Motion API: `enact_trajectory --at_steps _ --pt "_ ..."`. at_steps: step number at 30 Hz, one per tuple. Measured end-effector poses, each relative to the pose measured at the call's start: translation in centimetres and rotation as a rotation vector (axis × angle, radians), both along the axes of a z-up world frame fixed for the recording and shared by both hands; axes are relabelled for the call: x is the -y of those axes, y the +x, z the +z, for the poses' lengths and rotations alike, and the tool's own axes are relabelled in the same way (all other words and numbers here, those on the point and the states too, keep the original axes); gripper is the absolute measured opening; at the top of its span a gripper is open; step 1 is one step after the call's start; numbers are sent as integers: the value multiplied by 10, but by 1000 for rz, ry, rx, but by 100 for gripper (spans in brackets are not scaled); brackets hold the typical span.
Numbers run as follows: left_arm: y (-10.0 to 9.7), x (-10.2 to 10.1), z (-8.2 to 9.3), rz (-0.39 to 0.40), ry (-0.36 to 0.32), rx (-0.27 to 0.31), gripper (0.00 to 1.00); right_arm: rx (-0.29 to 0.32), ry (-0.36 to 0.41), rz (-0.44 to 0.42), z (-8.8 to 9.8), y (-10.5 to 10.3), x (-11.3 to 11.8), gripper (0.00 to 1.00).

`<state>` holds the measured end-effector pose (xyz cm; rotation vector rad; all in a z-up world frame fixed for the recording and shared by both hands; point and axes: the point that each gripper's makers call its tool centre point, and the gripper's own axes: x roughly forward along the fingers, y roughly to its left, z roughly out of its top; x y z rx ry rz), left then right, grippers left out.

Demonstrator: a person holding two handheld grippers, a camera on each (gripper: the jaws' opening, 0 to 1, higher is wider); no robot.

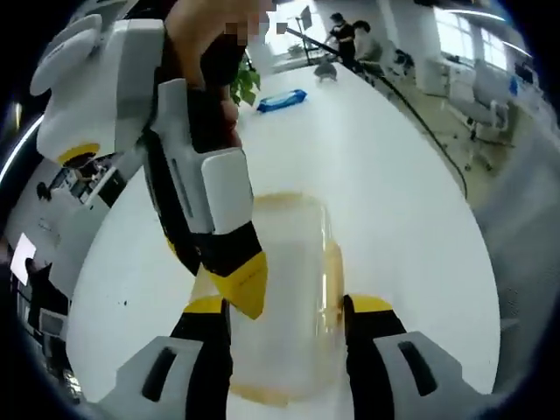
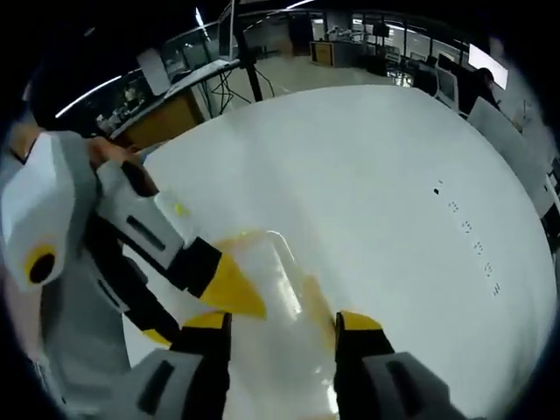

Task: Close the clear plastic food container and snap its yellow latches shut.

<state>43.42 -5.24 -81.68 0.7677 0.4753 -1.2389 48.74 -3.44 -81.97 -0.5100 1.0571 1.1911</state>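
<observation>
White tabletop (image 1: 376,175) fills an open office, a blue packet (image 1: 282,100) lying far off. Clear container (image 1: 284,289) sits near, between the open left gripper (image 1: 287,308); right gripper (image 2: 282,322) open too. No legible writing.

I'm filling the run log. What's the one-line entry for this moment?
container: on white table, lid on | left gripper: open, astride it | right gripper: open, astride it | latches: unclear

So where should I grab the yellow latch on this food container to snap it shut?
Likely at the latch, the yellow strip along the container's long side, beside the left gripper's right jaw. Come in from that side and press it inward against the wall, since it lies flat along the edge.
</observation>
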Motion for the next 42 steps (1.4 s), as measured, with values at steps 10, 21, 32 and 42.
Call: enact_trajectory --at_steps 10,21,32,42 --pt "4 3 4 72 -85 -85 47 -85 -98 51 -4 -1 -1 44" --pt "3 4 3 102 -69 -90 46 -130 -180 143 -6 -6 1 43" --pt "4 3 2 100 -68 -92 48 -214 -186 186 -10 -7 1 42" --pt "-2 5 -1 94 -57 -58 51 -244 -128 214 -9 -19 -1 42"
